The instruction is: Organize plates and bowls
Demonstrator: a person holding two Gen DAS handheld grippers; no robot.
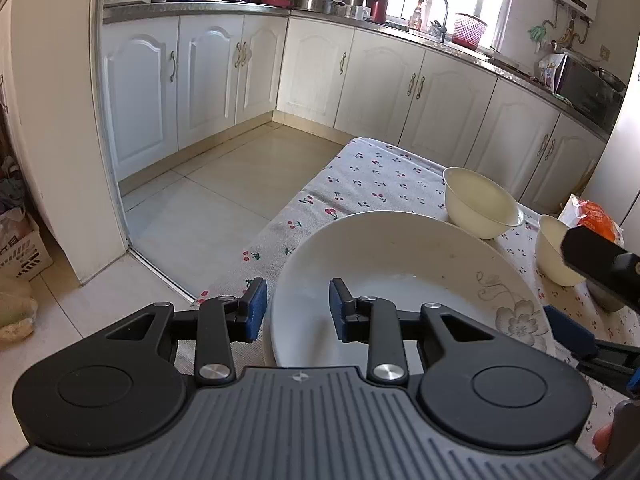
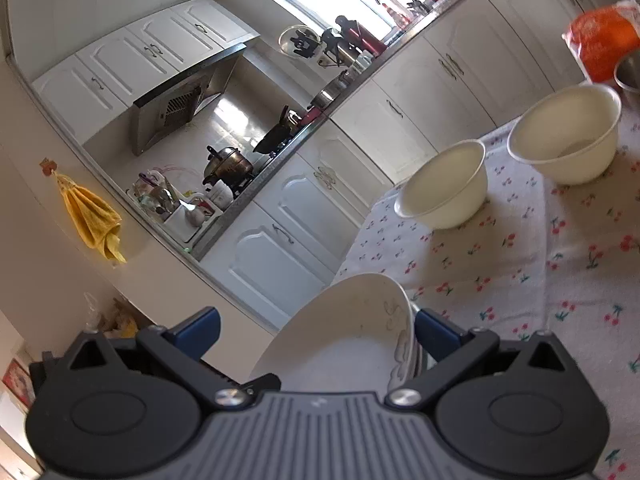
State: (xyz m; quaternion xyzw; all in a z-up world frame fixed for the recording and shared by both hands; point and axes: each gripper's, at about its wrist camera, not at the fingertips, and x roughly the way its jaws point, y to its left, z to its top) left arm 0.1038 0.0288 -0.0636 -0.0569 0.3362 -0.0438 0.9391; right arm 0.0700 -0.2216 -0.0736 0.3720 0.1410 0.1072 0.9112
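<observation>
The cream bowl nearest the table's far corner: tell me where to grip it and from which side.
Grip the cream bowl by its thin flared rim, one finger inside and one outside the wall. It stands upright and empty on the cherry-print tablecloth, clear of the second bowl, so the rim is free all round. Probably come in from the near side, over the plate stack, angled slightly downward.

A: Two cream bowls (image 2: 444,186) and (image 2: 568,136) block the far end of the cloth-covered surface (image 2: 520,264).

B: Open cloth lies between them and the stacked plates (image 2: 360,332) near the edge.
</observation>
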